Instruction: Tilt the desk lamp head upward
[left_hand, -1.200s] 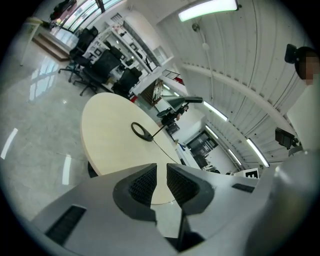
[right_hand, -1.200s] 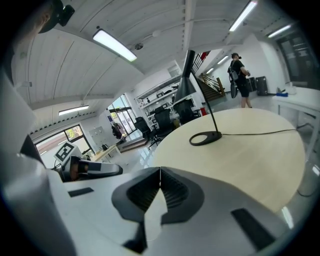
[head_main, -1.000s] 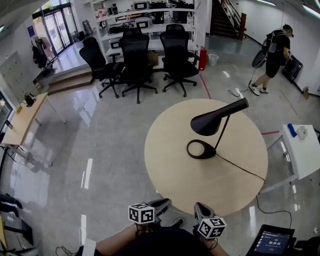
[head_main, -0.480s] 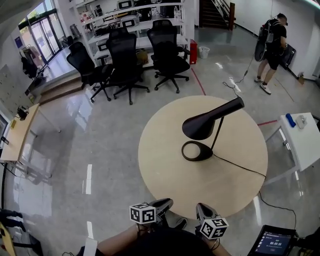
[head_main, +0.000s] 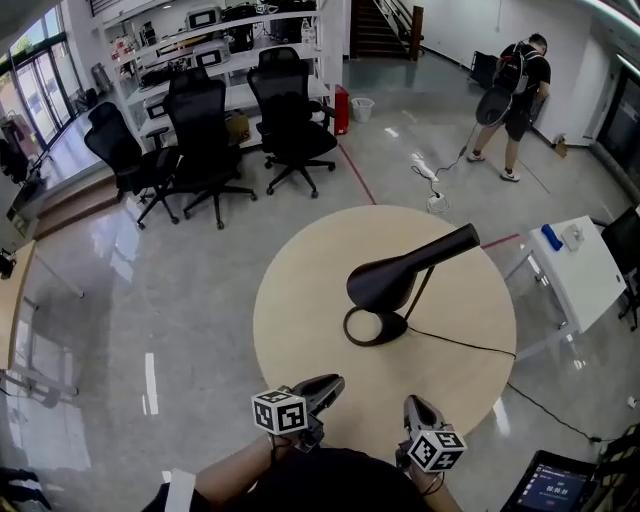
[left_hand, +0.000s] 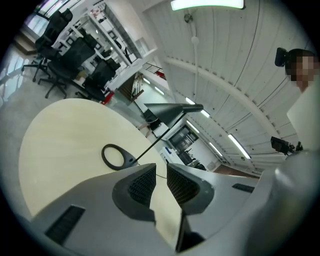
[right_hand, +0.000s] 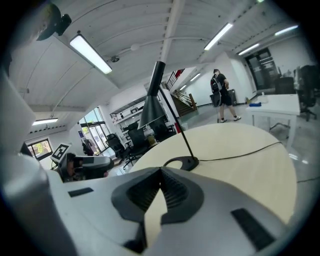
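Observation:
A black desk lamp stands on the round beige table (head_main: 300, 330). Its cone-shaped head (head_main: 390, 277) hangs over a ring-shaped base (head_main: 368, 327), with a thin stem between them. In the left gripper view the lamp head (left_hand: 170, 109) and the base (left_hand: 116, 156) lie ahead of the jaws. The right gripper view shows the lamp head (right_hand: 152, 105) and base (right_hand: 181, 162) too. My left gripper (head_main: 322, 388) and right gripper (head_main: 418, 412) are both held near the table's near edge, well short of the lamp. Both are shut and hold nothing.
A black cord (head_main: 460, 343) runs from the lamp base over the table's right side. Several black office chairs (head_main: 205, 130) stand beyond the table before white shelves. A white side table (head_main: 575, 270) is at the right. A person (head_main: 515, 85) stands far back right.
The head view has shifted: the table and lamp now sit more to the left and nearer. Both grippers stay shut at the near edge.

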